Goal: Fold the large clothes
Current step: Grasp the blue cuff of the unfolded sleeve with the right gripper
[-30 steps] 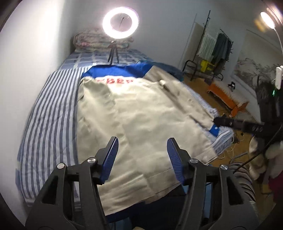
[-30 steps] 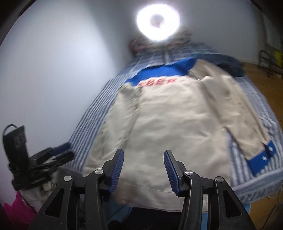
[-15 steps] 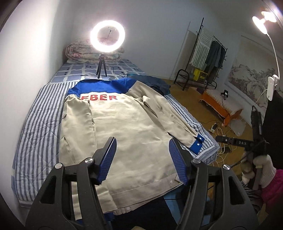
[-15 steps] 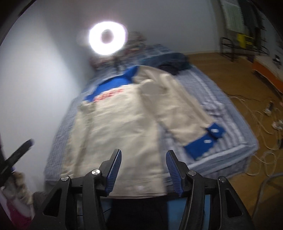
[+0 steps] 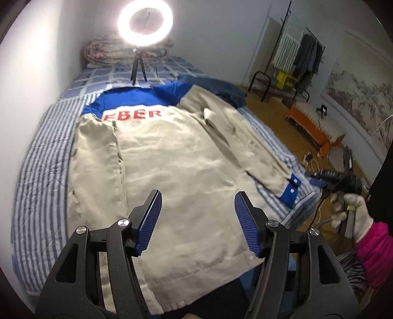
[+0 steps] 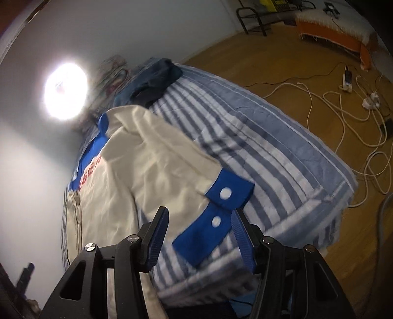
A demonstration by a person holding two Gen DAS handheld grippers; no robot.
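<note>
Right gripper (image 6: 200, 235) has swung over to beige jacket's blue snap-button cuff (image 6: 216, 216), jaws unclenched and empty (left gripper (image 5: 197, 220) likewise), sleeve fold next

Jacket (image 5: 186, 176) hem hidden behind left hand-held gripper (image 5: 197, 220); lettering blurred.

One jacket (image 5: 176, 157), one bed (image 5: 36, 176), one ring light (image 5: 145, 22), two grippers, two white cuff snaps (image 6: 224, 193).
</note>
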